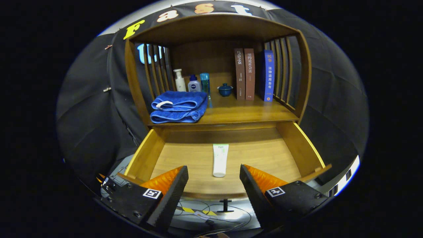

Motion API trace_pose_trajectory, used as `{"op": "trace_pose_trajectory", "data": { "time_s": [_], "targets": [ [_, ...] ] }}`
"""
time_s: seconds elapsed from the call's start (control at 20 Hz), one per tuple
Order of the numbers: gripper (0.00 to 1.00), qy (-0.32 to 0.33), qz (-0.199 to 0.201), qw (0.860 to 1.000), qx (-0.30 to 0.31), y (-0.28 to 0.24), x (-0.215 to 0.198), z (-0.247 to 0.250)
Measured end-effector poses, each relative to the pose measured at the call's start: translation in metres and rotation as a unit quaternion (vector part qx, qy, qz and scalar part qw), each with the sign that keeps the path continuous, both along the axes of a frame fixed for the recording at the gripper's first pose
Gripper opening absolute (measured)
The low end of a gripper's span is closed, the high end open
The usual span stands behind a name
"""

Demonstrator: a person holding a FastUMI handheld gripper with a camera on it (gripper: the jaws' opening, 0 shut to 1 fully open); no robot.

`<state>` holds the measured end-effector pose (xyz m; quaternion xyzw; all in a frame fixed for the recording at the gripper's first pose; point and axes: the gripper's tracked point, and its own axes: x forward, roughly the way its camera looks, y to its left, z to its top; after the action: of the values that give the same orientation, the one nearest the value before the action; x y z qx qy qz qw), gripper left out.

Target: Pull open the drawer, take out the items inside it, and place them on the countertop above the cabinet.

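The tongs (214,180) are hovering spread apart, pinching nothing, over the open drawer (299,145), where 1 white tube (220,160) is lying just ahead between the fingers, below the counter (244,112).

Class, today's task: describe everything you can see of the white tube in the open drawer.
The white tube is a slim squeeze tube, plastic by its look, with green marking near its flat crimped far end and its cap end toward the gripper. It lies flat and alone on the wooden floor of the open drawer, lengthwise front to back, near the middle. Nothing else touches it. The gripper hovers open, the tube's near end lying between its fingers, untouched.
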<state>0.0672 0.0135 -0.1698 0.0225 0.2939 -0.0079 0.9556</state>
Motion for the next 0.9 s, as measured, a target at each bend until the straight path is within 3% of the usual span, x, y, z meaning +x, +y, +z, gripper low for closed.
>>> {"op": "trace_pose_trajectory", "data": {
  "time_s": [0.35, 0.65, 0.9],
  "targets": [
    [0.99, 0.124, -0.027, 0.991, 0.033, -0.018, 0.077, -0.050],
    [0.99, 0.229, -0.026, 0.973, 0.010, -0.021, 0.095, -0.106],
    [1.00, 0.273, -0.025, 0.962, -0.008, -0.026, 0.102, -0.132]
  ]
}}
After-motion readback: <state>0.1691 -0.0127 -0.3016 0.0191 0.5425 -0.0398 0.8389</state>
